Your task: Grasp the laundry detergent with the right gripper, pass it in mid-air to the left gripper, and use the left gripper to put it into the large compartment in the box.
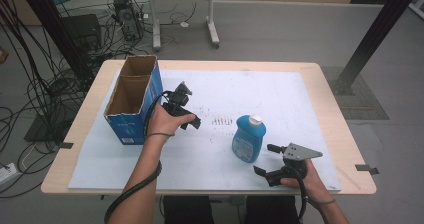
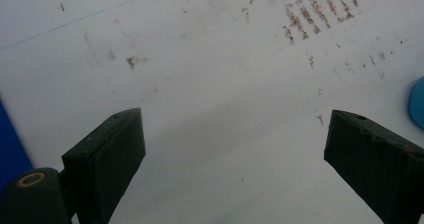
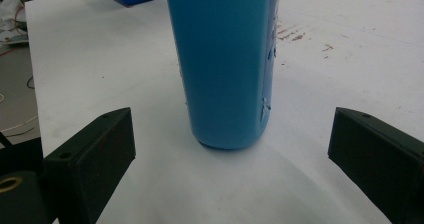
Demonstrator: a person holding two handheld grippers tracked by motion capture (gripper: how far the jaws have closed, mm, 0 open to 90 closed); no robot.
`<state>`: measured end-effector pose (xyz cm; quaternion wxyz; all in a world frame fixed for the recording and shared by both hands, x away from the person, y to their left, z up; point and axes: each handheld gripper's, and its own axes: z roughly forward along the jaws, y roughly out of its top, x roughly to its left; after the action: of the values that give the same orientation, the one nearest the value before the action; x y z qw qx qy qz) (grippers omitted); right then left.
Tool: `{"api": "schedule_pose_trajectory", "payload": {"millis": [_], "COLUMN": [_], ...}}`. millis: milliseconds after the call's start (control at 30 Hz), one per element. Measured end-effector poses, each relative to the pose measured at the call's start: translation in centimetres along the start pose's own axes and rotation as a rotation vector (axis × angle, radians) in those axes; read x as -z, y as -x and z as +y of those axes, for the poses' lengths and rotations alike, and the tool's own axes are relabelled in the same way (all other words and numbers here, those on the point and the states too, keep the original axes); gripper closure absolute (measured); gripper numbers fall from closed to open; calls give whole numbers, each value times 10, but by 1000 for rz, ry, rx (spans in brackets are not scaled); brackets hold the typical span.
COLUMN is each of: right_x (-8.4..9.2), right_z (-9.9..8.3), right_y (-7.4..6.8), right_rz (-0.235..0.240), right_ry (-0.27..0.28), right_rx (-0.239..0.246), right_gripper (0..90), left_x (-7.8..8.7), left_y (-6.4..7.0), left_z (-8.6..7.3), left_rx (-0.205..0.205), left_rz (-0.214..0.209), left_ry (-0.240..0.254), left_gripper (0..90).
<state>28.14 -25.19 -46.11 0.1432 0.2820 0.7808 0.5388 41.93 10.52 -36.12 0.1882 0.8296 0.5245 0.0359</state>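
An open-topped blue cardboard box is seen standing at the left of the white-covered surface, whose sheet is marked with brown smudges (set in short rows). Cables are strewn on the floor behind.

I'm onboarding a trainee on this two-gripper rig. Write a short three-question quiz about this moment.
1. True or false: the right gripper is shut on the blue bottle.
2. Which gripper is nearer the open cardboard box? A) left B) right
3. Fill in: the bottle stands ______ on the white mat.

Key:
1. False. In the right gripper view its fingers stand wide apart in front of the bottle, touching nothing.
2. A. The left gripper hangs just beside the box, open over bare mat.
3. Upright, white cap on top.
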Motion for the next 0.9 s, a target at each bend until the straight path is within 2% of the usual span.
{"api": "schedule_pose_trajectory", "payload": {"millis": [333, 900], "right_x": [-1, -3], "right_z": [-3, -2], "right_y": [1, -1], "right_rz": [-1, 1], "right_ry": [12, 22], "right_rx": [-13, -5], "right_gripper": [44, 44], "left_x": [1, 0], "left_y": [-1, 0], "left_z": [-1, 0], "left_rx": [-1, -9], "left_rz": [1, 1], "left_ry": [-1, -5], "left_gripper": [98, 98]}}
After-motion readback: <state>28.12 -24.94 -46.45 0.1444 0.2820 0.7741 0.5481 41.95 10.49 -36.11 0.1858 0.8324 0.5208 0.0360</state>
